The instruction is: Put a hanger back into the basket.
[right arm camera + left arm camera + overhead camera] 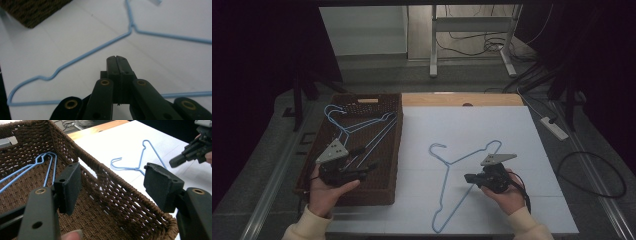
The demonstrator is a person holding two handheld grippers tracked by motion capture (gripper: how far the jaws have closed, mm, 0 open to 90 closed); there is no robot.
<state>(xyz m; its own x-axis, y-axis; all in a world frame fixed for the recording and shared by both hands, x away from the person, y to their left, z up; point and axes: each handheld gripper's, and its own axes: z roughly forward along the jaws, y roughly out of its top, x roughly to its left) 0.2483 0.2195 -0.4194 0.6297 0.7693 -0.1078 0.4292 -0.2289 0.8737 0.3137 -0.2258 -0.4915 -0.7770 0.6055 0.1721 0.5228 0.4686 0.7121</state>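
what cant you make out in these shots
- Hangers in the basket: exact count unclear in the high view; small, overlapping wires.
- Hanger on the table: hook cut off by the top edge of the right gripper view.
- Basket: near end hidden by the left hand-held gripper.

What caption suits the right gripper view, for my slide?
Right gripper, jaws shut and empty, above a blue wire hanger on the white table.
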